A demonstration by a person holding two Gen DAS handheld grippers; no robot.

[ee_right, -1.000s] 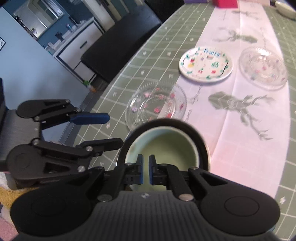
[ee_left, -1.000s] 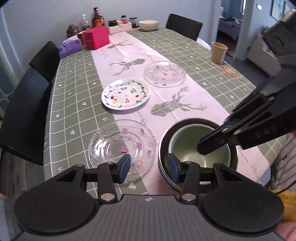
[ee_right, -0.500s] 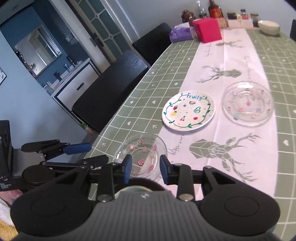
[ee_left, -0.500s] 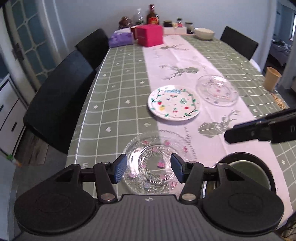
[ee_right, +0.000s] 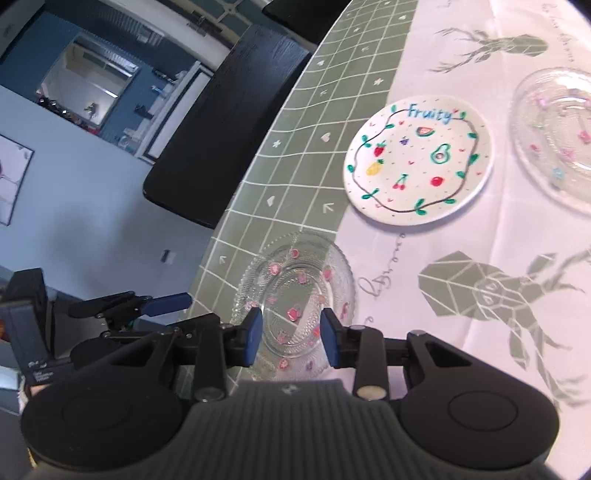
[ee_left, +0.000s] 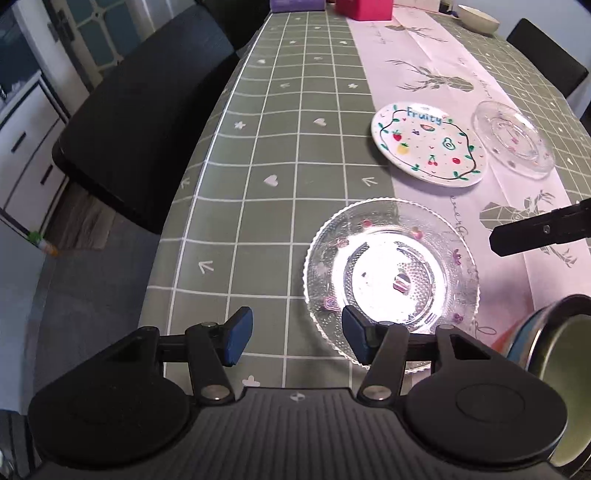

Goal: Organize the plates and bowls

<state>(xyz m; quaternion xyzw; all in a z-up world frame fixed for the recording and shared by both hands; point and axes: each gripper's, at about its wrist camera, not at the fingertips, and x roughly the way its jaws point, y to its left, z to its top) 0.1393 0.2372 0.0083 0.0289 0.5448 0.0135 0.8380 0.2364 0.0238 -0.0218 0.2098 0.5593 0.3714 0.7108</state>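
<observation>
A clear glass plate (ee_left: 391, 280) with small pink flowers lies near the table's front left edge. My left gripper (ee_left: 297, 339) hangs open just above its near-left rim, the right finger over the rim and the left finger over bare cloth. My right gripper (ee_right: 291, 336) stands open above the same glass plate (ee_right: 295, 295), gripping nothing. Beyond it lie a white "Fruity" plate (ee_left: 428, 144) and a second glass plate (ee_left: 513, 140). Stacked bowls (ee_left: 561, 354) with a pale green inside sit at the lower right of the left wrist view.
The table (ee_left: 280, 177) has a green checked cloth and a pale runner with deer prints. Black chairs (ee_left: 140, 122) stand along its left side. A pink box (ee_left: 364, 9) and a cream bowl (ee_left: 478, 20) sit at the far end.
Both grippers have swung left, away from the stacked bowls, and sunk toward the near glass plate. The right gripper, shut at the bowl's rim before, has opened; the left has widened.
</observation>
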